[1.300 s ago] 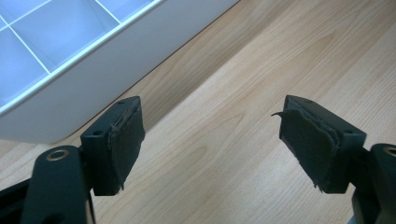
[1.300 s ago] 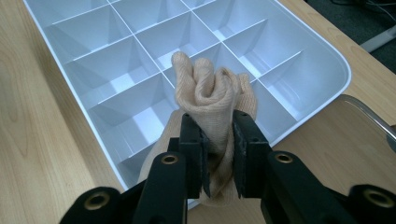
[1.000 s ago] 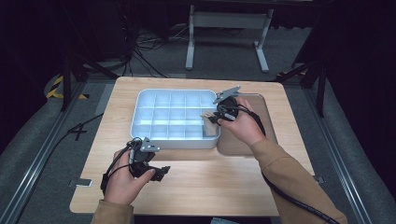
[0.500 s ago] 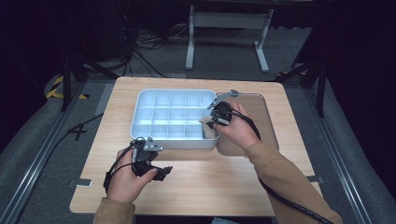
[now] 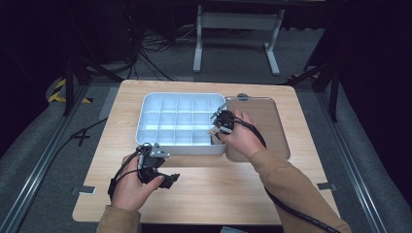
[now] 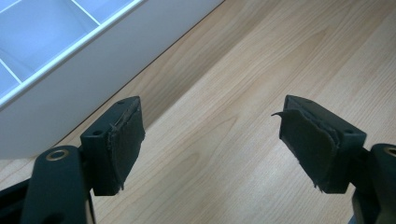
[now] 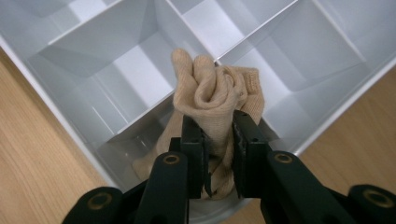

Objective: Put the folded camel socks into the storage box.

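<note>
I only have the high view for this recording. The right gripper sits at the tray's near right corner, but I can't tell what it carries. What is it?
Observer: In the right gripper view, the right gripper is shut on a beige sock, bunched between the pads.
Operator: Is the sock inside a compartment yet?
Observer: Partly. Its lower end hangs into a corner compartment of the white divided tray, while the bunched top stands above the dividers.
Operator: And the left gripper, is it holding anything?
Observer: No. In the left gripper view, the left gripper is open over bare wooden table, with nothing between the pads, beside the tray's outer wall.
</note>
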